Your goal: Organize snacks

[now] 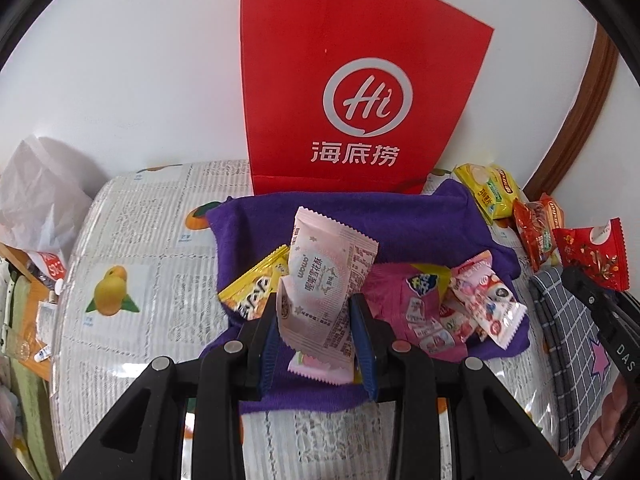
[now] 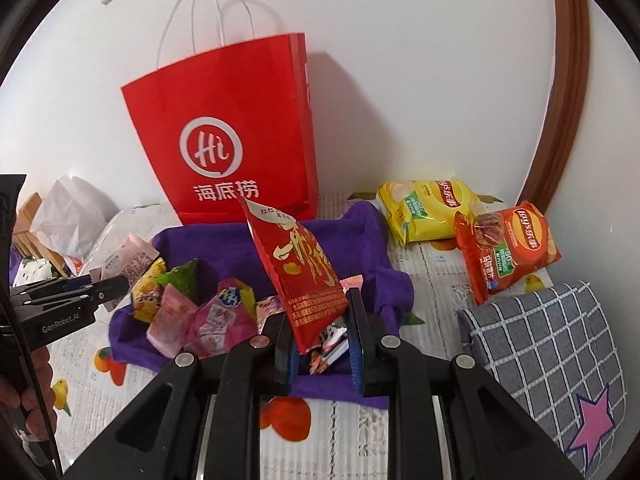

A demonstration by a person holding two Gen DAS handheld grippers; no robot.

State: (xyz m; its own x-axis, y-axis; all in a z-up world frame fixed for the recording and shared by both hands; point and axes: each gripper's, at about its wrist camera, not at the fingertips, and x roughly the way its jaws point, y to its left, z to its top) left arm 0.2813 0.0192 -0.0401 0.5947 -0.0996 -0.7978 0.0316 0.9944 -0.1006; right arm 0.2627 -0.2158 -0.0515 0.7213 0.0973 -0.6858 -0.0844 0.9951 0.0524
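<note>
My left gripper [image 1: 318, 316] is shut on a pale pink snack packet [image 1: 324, 280] and holds it upright over the purple cloth [image 1: 400, 216]. It also shows in the right wrist view [image 2: 108, 284]. My right gripper [image 2: 320, 320] is shut on a red snack packet [image 2: 304, 272], raised over the purple cloth [image 2: 360, 232]. Several small snack packets [image 2: 200, 308] lie on the cloth. A red paper bag [image 1: 352, 80] stands behind the cloth against the wall.
A yellow chip bag [image 2: 424, 208] and an orange chip bag [image 2: 508, 248] lie at the right by the wall. A grey checked cloth [image 2: 552, 352] lies at the front right. A white plastic bag [image 1: 40, 192] sits at the table's left edge.
</note>
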